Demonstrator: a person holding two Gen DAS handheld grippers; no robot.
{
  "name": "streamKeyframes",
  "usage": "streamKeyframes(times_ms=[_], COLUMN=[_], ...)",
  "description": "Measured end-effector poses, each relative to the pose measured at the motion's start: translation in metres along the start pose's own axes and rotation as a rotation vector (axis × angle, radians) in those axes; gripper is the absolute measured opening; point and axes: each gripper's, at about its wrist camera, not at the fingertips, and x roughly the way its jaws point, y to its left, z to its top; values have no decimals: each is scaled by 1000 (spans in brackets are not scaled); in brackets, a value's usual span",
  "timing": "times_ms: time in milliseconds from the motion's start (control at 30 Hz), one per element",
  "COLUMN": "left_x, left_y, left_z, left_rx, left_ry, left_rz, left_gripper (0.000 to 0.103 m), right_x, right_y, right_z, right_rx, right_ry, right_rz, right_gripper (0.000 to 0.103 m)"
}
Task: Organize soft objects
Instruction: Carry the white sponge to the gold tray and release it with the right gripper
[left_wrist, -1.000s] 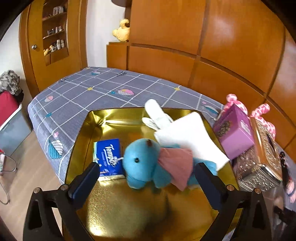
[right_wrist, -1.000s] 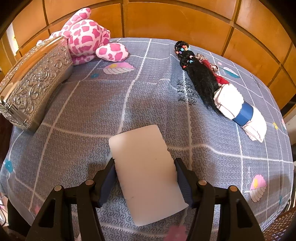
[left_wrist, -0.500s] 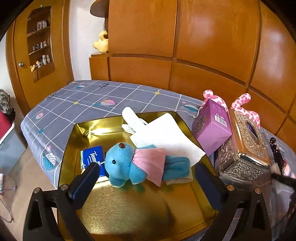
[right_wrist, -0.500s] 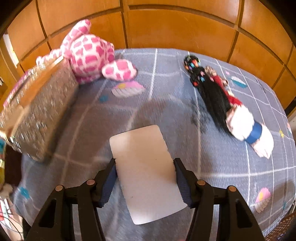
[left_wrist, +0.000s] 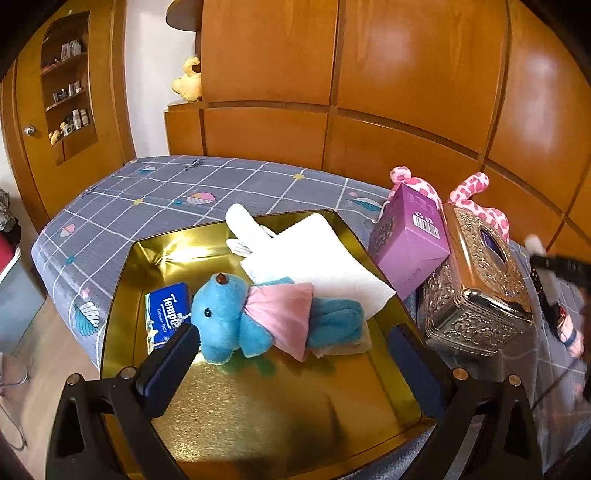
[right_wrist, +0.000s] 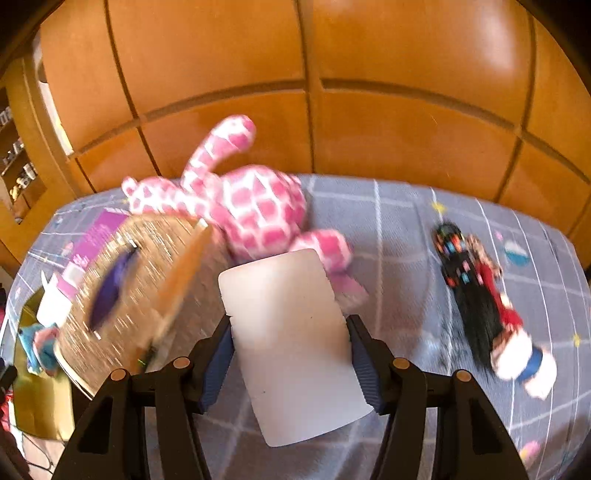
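Note:
A gold tray (left_wrist: 258, 398) on the bed holds a blue plush toy in a pink dress (left_wrist: 258, 314), a white folded cloth (left_wrist: 317, 254), a white sock-like piece (left_wrist: 242, 223) and a blue Tempo tissue pack (left_wrist: 168, 314). My left gripper (left_wrist: 291, 354) is open and empty, just in front of the plush. My right gripper (right_wrist: 290, 354) is shut on a white soft pad (right_wrist: 291, 339) and holds it above the bed. A pink spotted plush (right_wrist: 243, 206) lies behind it. A doll with black hair (right_wrist: 480, 295) lies at the right.
An ornate silver tissue box (left_wrist: 476, 280) stands right of the tray, with a purple box (left_wrist: 410, 240) leaning on it. The silver box (right_wrist: 136, 291) is blurred at the left in the right wrist view. Wooden panels rise behind the bed.
My right gripper has lifted the white pad off the bed and swung left toward the silver box and tray. My left gripper has drawn back and up from the tray, still open.

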Motion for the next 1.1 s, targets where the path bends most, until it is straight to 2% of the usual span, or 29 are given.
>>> streamKeyframes(times_ms=[167,300,467,733,967,1100], left_x=[-1,-4,-10,-20,-23,-22], left_y=[-2,0,8,41,66,70], left_z=[-1,-2,-2,6,11,13], left_rx=[8,14,4,-73,-135,-139], left_ry=[2,-1,-13,-54,-72,-76], left_rz=[-8,-3,17,83,118,129], left_gripper=[103,103,103,103,103,103], right_x=[-5,-8,-15,-23,-20,-12], right_y=[25,59,115,191,224,239], right_z=[28,46,52,15,-26,-46], right_rx=[-40,-103,-214,-396,-482,-518], right_ry=[-48,-84,-122,-88,-10,39], right_rz=[30,69,173,362,454,476], right_gripper=[60,60,60,60,60,61])
